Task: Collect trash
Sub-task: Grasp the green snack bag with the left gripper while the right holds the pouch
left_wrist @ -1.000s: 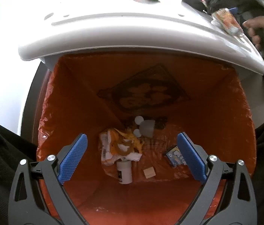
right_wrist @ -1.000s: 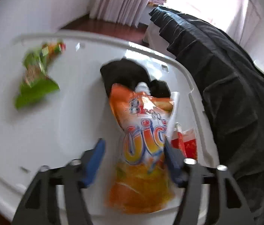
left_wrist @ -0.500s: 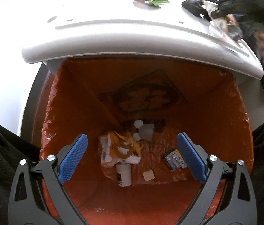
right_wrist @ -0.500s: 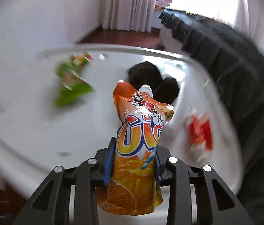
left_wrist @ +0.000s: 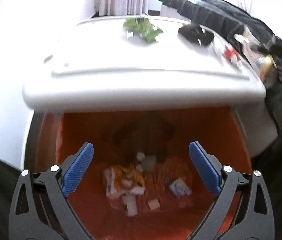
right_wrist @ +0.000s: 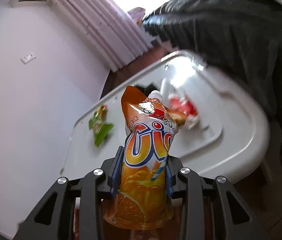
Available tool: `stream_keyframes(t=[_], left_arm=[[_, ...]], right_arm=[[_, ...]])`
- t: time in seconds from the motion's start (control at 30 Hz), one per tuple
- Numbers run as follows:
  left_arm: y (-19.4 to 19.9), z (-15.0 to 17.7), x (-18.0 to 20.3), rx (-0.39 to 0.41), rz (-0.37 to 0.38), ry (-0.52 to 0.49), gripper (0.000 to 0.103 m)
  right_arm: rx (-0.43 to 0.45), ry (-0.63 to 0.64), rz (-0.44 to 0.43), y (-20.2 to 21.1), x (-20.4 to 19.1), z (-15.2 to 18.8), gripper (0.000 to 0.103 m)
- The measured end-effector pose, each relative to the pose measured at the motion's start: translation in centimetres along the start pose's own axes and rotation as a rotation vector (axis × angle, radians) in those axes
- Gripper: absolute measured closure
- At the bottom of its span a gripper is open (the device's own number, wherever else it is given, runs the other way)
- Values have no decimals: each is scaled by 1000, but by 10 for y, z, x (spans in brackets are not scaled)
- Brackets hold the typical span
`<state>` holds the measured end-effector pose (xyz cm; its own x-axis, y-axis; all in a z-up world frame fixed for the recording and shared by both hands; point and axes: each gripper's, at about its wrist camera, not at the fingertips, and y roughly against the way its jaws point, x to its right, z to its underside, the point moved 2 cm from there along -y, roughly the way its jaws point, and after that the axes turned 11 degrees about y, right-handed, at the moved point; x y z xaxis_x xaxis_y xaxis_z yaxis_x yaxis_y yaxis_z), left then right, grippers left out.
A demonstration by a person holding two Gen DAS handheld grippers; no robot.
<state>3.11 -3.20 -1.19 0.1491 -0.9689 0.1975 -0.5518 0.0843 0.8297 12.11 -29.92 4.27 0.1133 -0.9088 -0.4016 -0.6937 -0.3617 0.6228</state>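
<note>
White desk (right_wrist: 231, 140) lay behind the right claw (right_wrist: 143, 172) pinching a glossy orange juice pouch (right_wrist: 147, 160), which risked slipping; the left claw (left_wrist: 141, 168) hung spread over the orange-lined bin (left_wrist: 231, 140) at 6 o'clock.

We cannot read the blurred scraps (left_wrist: 130, 182) at the bottom of the orange bin liner (left_wrist: 231, 144) in the lower centre. The dark print on its back wall is smeared. At the right edge, the right gripper (left_wrist: 269, 68) is blurred and cut off. The orange pouch (right_wrist: 147, 160) hides most of the black object behind it, and the red wrapper (right_wrist: 183, 108) is blurred.
</note>
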Motion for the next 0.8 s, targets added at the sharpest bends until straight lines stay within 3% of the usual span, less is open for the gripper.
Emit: stream_keyframes(t=[0.17, 0.33, 0.5, 0.63, 0.73, 0.77, 0.8], left_arm=[[-21, -74, 21, 25, 40, 85, 9], [-59, -154, 54, 80, -5, 99, 9], [-121, -218, 67, 46, -31, 199, 9], [-167, -241, 62, 25, -65, 290, 9], [-204, -247, 58, -3, -174, 271, 10], [-208, -249, 58, 49, -227, 240, 13], [-209, -251, 59, 56, -208, 230, 24]], right_arm=[[65, 18, -13, 12, -6, -12, 68], [98, 76, 12, 30, -9, -12, 68], [87, 77, -9, 29, -6, -12, 68], [80, 91, 3, 24, -6, -15, 68], [72, 86, -6, 20, -6, -16, 67], [69, 87, -6, 18, -7, -17, 68], [66, 88, -5, 17, -7, -17, 68]])
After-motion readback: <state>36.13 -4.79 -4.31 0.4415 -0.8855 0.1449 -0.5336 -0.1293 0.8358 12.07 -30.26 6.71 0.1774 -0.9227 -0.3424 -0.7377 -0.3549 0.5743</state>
